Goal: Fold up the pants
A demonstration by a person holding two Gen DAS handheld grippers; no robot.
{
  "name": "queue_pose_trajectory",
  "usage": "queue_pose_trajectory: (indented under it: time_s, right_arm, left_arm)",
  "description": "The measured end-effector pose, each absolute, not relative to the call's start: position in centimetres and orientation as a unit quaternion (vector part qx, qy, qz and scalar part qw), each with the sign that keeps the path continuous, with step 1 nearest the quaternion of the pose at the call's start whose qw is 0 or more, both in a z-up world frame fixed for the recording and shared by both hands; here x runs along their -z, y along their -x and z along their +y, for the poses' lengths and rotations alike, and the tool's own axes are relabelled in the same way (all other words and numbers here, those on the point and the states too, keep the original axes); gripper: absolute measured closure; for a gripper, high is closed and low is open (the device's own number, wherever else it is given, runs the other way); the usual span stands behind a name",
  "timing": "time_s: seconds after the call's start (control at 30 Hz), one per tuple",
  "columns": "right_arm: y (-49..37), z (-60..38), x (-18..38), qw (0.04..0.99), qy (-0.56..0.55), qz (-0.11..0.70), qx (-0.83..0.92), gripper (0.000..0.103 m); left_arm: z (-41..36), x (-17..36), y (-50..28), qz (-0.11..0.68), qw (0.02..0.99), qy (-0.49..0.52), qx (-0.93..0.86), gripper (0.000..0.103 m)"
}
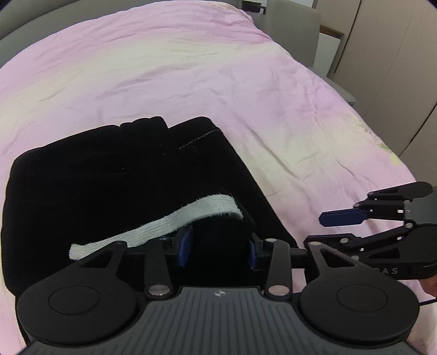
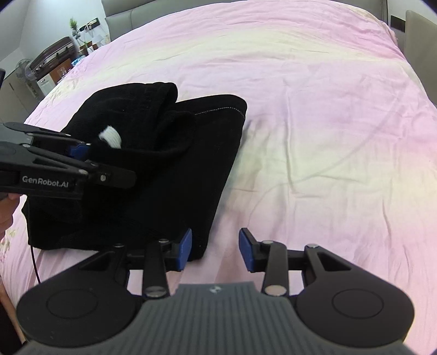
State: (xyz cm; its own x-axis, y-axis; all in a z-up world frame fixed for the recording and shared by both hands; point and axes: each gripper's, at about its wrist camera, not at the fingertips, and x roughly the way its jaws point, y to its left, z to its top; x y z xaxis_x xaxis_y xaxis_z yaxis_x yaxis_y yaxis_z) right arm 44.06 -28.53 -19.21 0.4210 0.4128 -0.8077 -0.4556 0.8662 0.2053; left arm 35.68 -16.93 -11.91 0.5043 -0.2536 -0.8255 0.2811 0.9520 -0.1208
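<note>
On pink bedspread [image 2: 314, 109]: folded black pants [image 2: 153, 174], white drawstring [image 1: 153, 226].

The pants [image 2: 153, 153] were plain black, with a white ribbed band [image 1: 153, 221] and a fine pale stitch line. The bed sheet [image 2: 314, 109] was pink fading to cream. Both tongs [image 1: 218, 243] [image 2: 215, 247] were black with blue pads.

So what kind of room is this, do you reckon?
Most likely a bedroom: the black pants lie on a wide bed with a pink sheet, an upholstered headboard behind it, and tall wardrobe doors alongside.
</note>
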Motion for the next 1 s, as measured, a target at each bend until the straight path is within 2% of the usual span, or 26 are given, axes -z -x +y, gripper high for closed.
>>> queue_pose_trajectory:
  time_s: [0.07,0.13,0.2,0.37,0.43,0.5,0.67,0.83,1.0]
  right_arm:
    - [-44.0,-28.3,19.2,0.841,0.027,0.473,-0.263,0.067]
    - [-44.3,-27.8,19.2,0.84,0.031,0.471,-0.267,0.065]
    - [-44.1,-27.4,18.4,0.842,0.032,0.466,-0.269,0.065]
    - [-43.9,-26.3,16.2,0.844,0.028,0.462,-0.271,0.064]
    - [-43.7,-25.9,14.8,0.843,0.018,0.462,-0.276,0.061]
    - [-43.9,-25.2,13.8,0.843,0.002,0.461,-0.278,0.052]
    - [-45.8,-23.1,12.5,0.843,-0.038,0.458,-0.281,0.051]
    - [-49.4,-21.4,13.8,0.834,-0.099,0.473,-0.267,0.05]
    - [-53.0,-21.0,17.8,0.793,-0.198,0.518,-0.251,0.047]
  left_arm:
    - [-16.3,11.5,-35.6,0.476,0.862,0.007,0.174,0.046]
    - [-16.0,10.9,-35.4,0.481,0.851,0.03,0.209,0.034]
    - [-15.8,10.2,-35.1,0.485,0.841,0.055,0.234,0.032]
    - [-13.1,8.3,-33.2,0.478,0.848,0.035,0.226,0.032]
    - [-11.3,7.3,-32.6,0.469,0.858,0.026,0.208,0.032]
    - [-9.5,6.6,-32.4,0.462,0.867,0.015,0.188,0.032]
    - [-3.6,5.9,-32.4,0.447,0.887,0.005,0.114,0.031]
    - [2.0,7.6,-32.6,0.444,0.893,0.048,0.059,0.031]
    - [5.7,9.8,-32.6,0.45,0.888,0.085,0.04,0.031]
